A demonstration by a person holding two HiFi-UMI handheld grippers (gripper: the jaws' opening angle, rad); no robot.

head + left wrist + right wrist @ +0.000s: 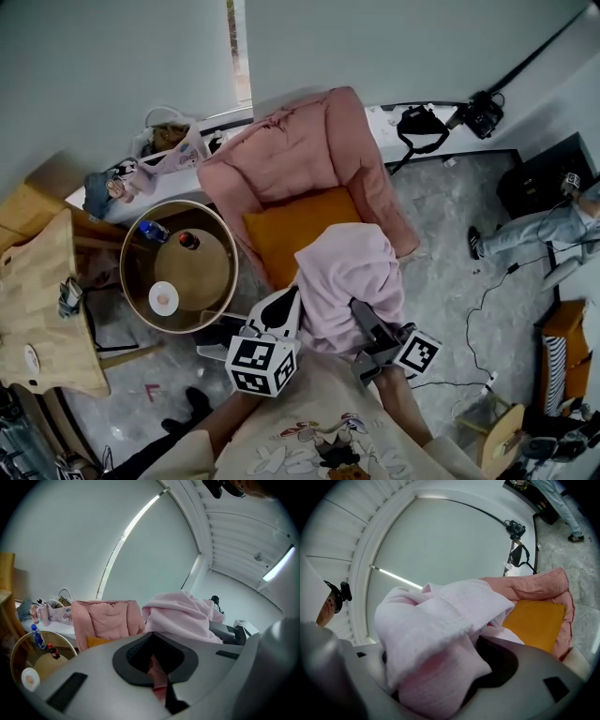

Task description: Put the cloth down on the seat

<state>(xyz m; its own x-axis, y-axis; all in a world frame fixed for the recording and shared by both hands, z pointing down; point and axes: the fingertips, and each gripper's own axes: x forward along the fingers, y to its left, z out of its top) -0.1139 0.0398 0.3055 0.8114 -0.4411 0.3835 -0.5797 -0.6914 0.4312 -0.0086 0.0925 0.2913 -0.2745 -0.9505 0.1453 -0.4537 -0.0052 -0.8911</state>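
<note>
We hold the pink cloth [347, 272] aloft over the front edge of the orange seat [281, 230] of the pink armchair [300, 150]; our left gripper [286, 305] pinches a thin fold, our right gripper [364, 319] clamps a thick wad

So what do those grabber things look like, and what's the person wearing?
The left gripper and the right gripper are smooth grey shells with dark padding inside their two jaws. Each carries a cube covered in black-and-white square markers. The person wears a cream top with a cartoon print on the front.
</note>
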